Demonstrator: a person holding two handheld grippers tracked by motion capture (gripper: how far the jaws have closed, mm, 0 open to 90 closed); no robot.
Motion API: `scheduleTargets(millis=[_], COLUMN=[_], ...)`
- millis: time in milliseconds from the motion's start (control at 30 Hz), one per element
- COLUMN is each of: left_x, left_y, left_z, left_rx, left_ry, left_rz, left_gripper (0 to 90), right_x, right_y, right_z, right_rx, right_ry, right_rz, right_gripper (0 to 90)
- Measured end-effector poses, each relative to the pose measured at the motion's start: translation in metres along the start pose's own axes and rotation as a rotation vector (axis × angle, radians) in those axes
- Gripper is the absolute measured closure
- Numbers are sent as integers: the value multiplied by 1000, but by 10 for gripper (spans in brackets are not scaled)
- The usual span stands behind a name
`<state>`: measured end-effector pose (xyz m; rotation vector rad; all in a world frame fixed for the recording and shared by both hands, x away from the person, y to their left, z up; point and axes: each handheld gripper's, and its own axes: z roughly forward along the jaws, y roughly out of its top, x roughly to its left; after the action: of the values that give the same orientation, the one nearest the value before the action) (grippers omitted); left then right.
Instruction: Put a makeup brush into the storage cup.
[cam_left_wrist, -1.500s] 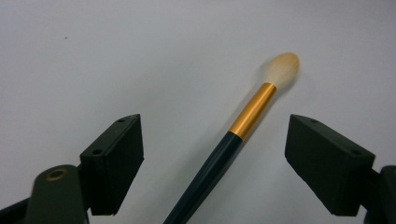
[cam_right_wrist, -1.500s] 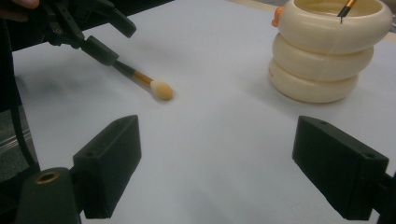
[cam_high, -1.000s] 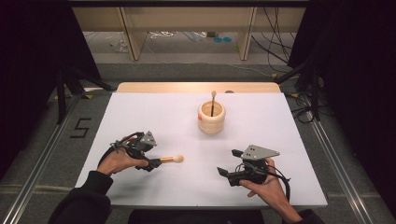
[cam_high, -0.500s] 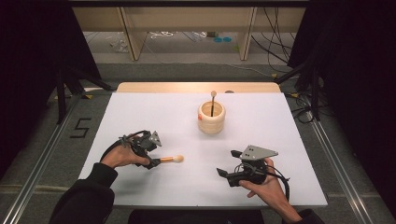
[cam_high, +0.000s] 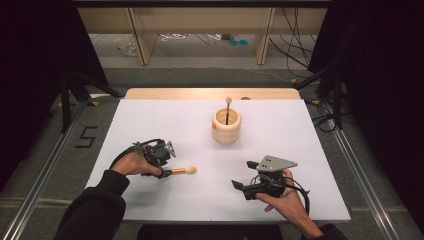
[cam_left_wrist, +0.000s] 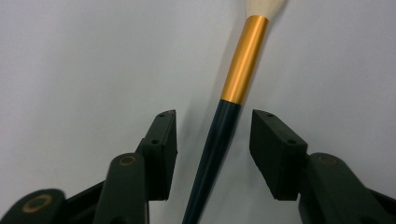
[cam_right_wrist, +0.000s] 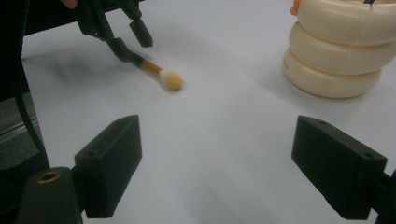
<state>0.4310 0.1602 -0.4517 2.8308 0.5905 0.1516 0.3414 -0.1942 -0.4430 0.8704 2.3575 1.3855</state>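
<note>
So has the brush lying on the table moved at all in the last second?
No. The brush lies at the same spot, in front and left of the cream holder.

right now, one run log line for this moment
left gripper: closing around dark-handled gold-ferruled brush, pads not touching | right gripper: open | cream ribbed holder: upright

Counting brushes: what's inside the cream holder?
One brush stands in the holder, its dark handle and round tip rising above the rim. The holder's wall hides its lower end and anything else inside.

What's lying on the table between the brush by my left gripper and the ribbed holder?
Nothing: the high view shows bare white table between the brush and the holder.
</note>
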Motion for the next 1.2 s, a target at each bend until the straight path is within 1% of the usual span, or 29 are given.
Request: scheduleTargets(millis=[33, 67, 100, 133, 167, 200, 233, 300, 333, 367, 400, 467, 533, 667, 733, 833, 967, 1067, 1100, 1133, 1167, 1200], left_x=[0, 0, 1, -1, 2, -1, 0, 1, 4, 4, 3, 3, 5, 7, 7, 8, 9, 10, 10, 11, 11, 11], left_y=[1, 2, 3, 3, 5, 4, 5, 5, 7, 7, 6, 7, 8, 8, 9, 12, 16, 18, 17, 18, 18, 17], left_z=[0, 0, 0, 1, 1, 2, 2, 3, 3, 4, 5, 6, 7, 9, 10, 10, 11, 12, 12, 12, 12, 12], left_rx=[11, 21, 26, 27, 34, 37, 44, 53, 58, 63, 63, 77, 89, 104, 116, 145, 169, 177, 178, 180, 179, 180], left_ry=[-1, -6, 5, -12, 0, -19, -21, -25, -15, -15, -24, -31, -27, -33, -38, -42, -49, -59, -65, -65, -66, -71], left_rz=[12, 17, 58, 32, 84, 44, 46, 54, 98, 97, 72, 79, 110, 93, 100, 106, 113, 104, 90, 96, 97, 78], left_gripper=[551, 561, 574, 582, 592, 600, 609, 626, 633, 640, 649, 668, 686, 715, 721, 736, 744, 751, 754, 757, 760, 765], right_x=[-1, -1, 0, 0, -1, 0, 0, 0, 0, 0, 0, -1, 0, 0, 0, 0, 0, 1, 1, 0, 1, 1], right_y=[0, 0, 0, 0, 0, 0, 0, 0, 0, 0, 0, 0, -1, 0, -1, 0, -1, -1, -1, -1, -1, -1], right_z=[0, 0, 0, 0, 1, 1, 1, 1, 1, 1, 1, 1, 1, 2, 2, 2, 2, 2, 2, 2, 2, 2], right_rx=[1, -2, -2, -2, -2, 6, 5, 0, 3, 7, 7, 0, 11, 7, 17, 16, 19, 24, 25, 20, 20, 21], right_ry=[-1, -4, 0, 1, 0, 3, 3, 3, 3, 3, 3, 2, 4, 2, 4, 4, 2, 7, 7, 4, 4, 4], right_rz=[-9, -8, -1, -3, -17, -11, -10, -13, -12, -11, -12, -14, -10, -11, -10, -11, -12, -8, -8, -18, -16, -15], right_gripper=[168, 167, 168, 168, 168, 168, 168, 169, 169, 168, 169, 169, 169, 170, 171, 173, 173, 173, 173, 173, 173, 173])
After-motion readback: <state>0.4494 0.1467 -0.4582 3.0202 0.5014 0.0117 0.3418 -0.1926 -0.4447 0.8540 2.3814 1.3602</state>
